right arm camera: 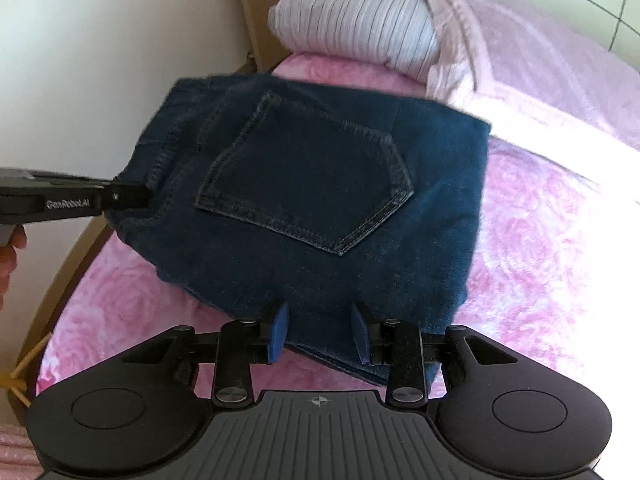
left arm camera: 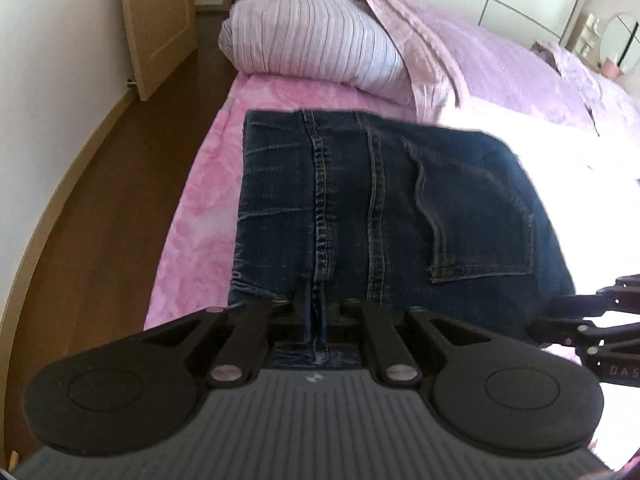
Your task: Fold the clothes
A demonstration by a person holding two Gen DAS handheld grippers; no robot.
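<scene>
Two grippers: both at the near edge of the folded jeans (left arm camera: 380,208), on the pink bedspread (left arm camera: 200,208).
Left gripper (left arm camera: 316,312): jaws drawn close together, pinching a stitched seam fold of the denim; in the right wrist view, seen from the side, biting the left edge of the jeans.
Right gripper (right arm camera: 320,332): blue pads (right arm camera: 280,328) spread apart, the near denim edge lying between them, neither pad clearly pressing on it.
Jeans: dark blue, folded into a thick rectangle, back pocket (right arm camera: 308,180) facing up; left part over the bed's edge, beside the wall.
Hand (right arm camera: 10,256): only a sliver at the left border, behind the left gripper's handle.
Pillow (left arm camera: 312,36): striped, pale lilac, beyond the jeans, well apart.
Pink cover (left arm camera: 500,64): folded back beside the pillow.
Floor (left arm camera: 100,200): dark wood, left of the bed.
</scene>
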